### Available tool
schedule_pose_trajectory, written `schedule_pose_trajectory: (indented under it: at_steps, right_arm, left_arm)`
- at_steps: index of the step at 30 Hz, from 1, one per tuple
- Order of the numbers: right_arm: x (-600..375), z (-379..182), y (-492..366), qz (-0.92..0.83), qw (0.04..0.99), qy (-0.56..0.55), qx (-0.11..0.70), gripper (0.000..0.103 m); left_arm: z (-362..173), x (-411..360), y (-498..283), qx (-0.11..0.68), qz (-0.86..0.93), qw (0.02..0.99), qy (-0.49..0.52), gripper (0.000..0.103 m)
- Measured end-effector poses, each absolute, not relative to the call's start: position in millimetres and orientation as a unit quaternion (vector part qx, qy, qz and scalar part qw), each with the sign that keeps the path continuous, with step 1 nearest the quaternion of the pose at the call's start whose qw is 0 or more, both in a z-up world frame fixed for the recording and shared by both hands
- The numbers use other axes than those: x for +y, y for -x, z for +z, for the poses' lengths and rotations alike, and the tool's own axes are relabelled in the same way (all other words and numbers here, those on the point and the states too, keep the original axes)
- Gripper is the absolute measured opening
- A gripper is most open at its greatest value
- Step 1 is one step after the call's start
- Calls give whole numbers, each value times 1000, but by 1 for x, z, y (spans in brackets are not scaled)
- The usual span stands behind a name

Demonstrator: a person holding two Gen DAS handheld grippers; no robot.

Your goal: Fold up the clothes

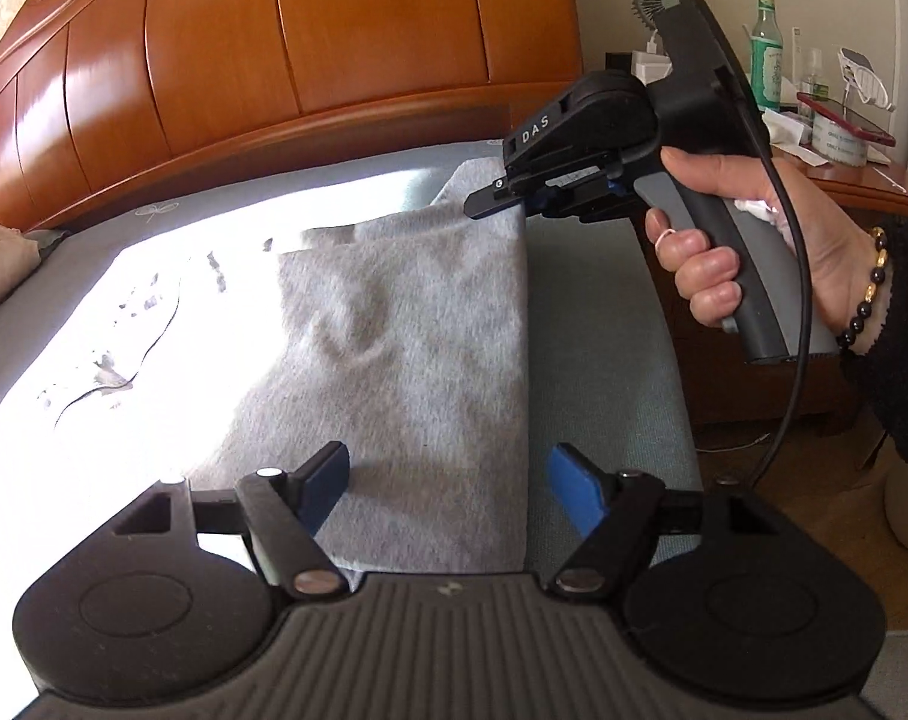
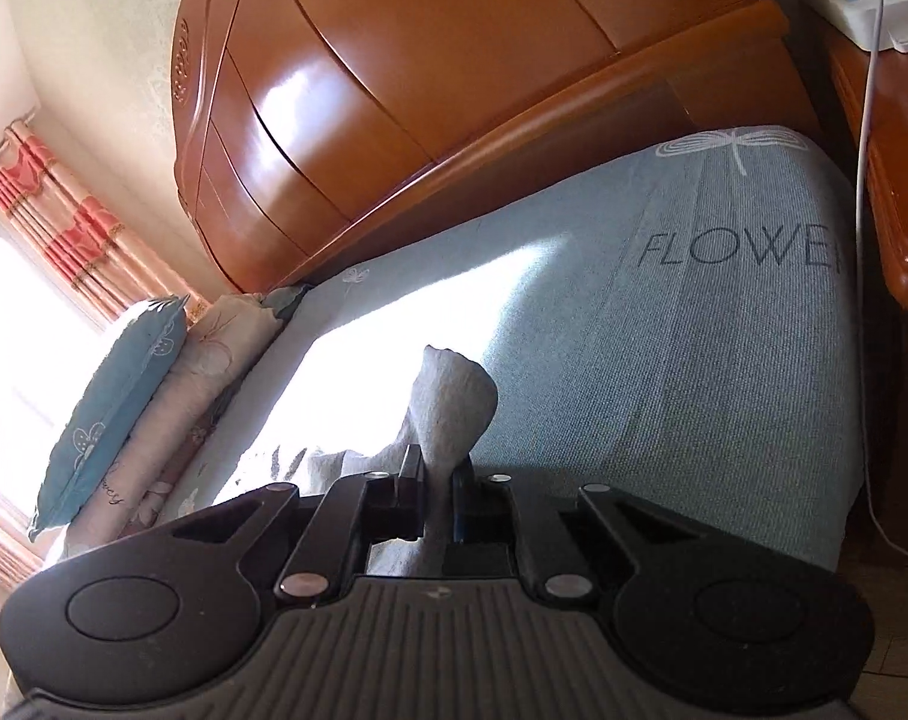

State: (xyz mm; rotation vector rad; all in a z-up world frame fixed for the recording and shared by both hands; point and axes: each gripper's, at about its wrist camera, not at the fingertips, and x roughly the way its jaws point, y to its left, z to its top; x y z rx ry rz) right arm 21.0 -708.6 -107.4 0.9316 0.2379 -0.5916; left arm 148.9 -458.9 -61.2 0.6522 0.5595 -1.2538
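A grey fleecy garment [image 1: 405,324] lies on the bed, its right side folded to a straight edge; its left part is washed out by sunlight. My left gripper [image 1: 447,483] hangs open just above the garment's near end, blue pads apart with nothing between them. My right gripper [image 1: 484,204], held by a hand [image 1: 754,252], is at the garment's far right corner. In the right wrist view that right gripper [image 2: 437,468] is shut on a pinched fold of the grey garment [image 2: 454,402], which stands up between the fingers.
The bed has a blue-grey cover [image 2: 664,348] and a glossy wooden headboard [image 1: 273,60]. Pillows [image 2: 123,396] lie by the window side. A wooden nightstand [image 1: 844,180] on the right holds a bottle, a fan and a phone. A white cable [image 2: 862,240] hangs beside the bed.
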Motion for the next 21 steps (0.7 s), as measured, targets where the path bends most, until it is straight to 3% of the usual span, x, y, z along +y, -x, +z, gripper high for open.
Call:
schedule_pose_trajectory:
  at_steps: [2, 5, 13, 21]
  right_arm:
    - [-711, -116, -16, -295, 830, -454, 133, 22]
    - [-707, -112, -7, -299, 829, -454, 128, 27]
    - [-666, -68, -16, -247, 908, -322, 106, 32]
    - [-644, -89, -84, -190, 928, -244, 207, 37]
  left_arm:
    - [-60, -456, -153, 262, -566, 726, -290, 77]
    - [-46, -448, -163, 248, -567, 739, -266, 77]
    - [-46, -464, -222, 242, -504, 789, -253, 79]
    - [-62, -432, -252, 330, -504, 775, -189, 85]
